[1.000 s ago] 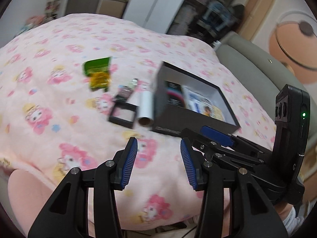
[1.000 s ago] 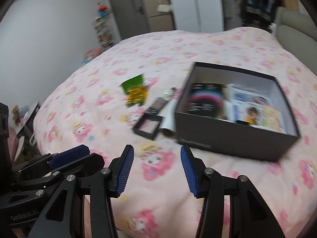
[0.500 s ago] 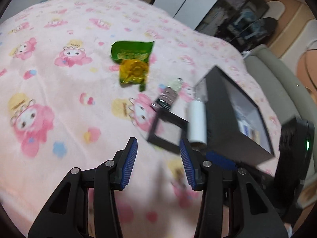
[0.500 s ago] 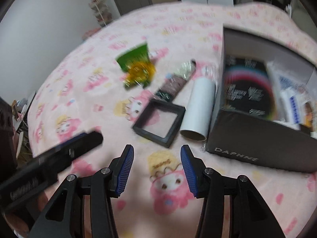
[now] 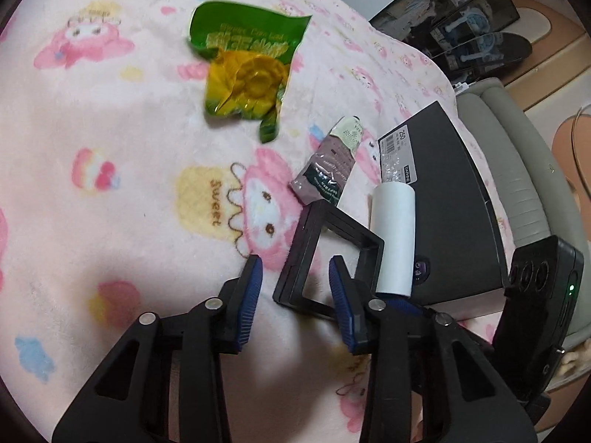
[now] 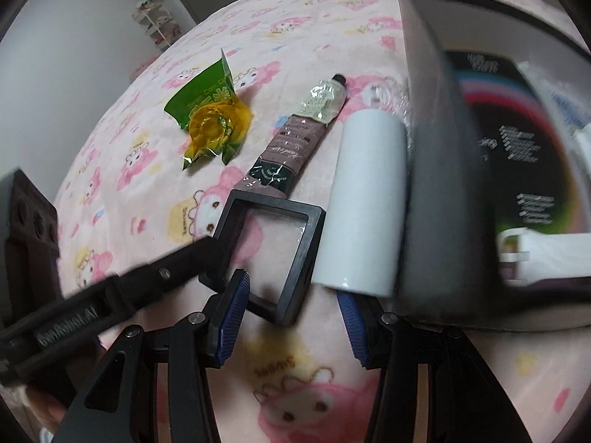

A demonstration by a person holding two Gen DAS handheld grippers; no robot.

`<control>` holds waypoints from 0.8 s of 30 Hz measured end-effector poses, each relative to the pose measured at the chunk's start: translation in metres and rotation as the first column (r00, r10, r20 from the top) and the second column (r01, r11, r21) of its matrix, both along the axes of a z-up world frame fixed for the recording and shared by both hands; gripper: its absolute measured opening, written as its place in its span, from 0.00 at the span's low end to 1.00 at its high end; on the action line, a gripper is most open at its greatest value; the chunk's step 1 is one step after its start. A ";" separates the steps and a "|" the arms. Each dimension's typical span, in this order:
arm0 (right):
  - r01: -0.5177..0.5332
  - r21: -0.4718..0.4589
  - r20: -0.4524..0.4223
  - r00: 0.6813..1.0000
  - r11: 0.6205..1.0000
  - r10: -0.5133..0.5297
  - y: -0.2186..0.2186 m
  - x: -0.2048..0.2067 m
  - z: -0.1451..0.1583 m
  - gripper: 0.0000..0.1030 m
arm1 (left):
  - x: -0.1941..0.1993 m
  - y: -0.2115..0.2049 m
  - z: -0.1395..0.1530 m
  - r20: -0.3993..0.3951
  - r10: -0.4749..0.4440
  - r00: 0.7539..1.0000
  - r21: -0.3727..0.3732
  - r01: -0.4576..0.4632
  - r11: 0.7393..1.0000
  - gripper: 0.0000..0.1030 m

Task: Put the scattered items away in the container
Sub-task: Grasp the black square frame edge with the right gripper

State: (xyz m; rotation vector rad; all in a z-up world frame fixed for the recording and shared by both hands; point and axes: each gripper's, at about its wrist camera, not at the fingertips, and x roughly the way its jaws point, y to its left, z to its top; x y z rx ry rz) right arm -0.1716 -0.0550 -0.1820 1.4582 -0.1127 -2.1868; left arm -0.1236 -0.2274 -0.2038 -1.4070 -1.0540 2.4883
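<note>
Pink cartoon blanket [image 5: 110, 140]; the left gripper [image 5: 295, 295], jaws just narrowing but gripping nothing, straddles the black frame's [image 5: 332, 254] near corner; the right gripper [image 6: 291, 317] waits part-open, empty, beside it, the white roll [image 6: 365, 203] just ahead; the box [image 6: 443, 184] lies rightward.

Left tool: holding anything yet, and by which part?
Nothing held yet. The left tool, jaws just closing, straddles a side of the black frame without pressing it.

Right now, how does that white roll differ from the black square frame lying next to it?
The white roll is a solid-looking cylinder lying on its side; the black square frame is flat with a see-through middle. The roll lies against the dark box, while the frame sits one place further from it. The left gripper has its fingers around the frame's edge; the roll is untouched. Both rest on the pink blanket.
</note>
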 end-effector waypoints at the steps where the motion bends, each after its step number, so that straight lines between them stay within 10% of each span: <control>1: -0.002 0.002 -0.008 1.000 1.000 0.002 -0.002 0.001 0.000 0.43 | 0.000 0.000 -0.001 0.002 -0.003 1.000 0.011 0.003 1.000 0.30; 11: -0.017 -0.052 -0.038 0.999 0.998 0.015 0.020 0.016 0.022 0.18 | 0.028 0.029 0.023 -0.023 -0.064 0.998 -0.084 0.062 0.995 0.19; 24: -0.055 -0.045 0.007 0.998 0.997 0.055 0.040 0.067 0.027 0.18 | 0.077 0.037 0.026 -0.004 -0.036 0.999 -0.034 0.036 0.999 0.19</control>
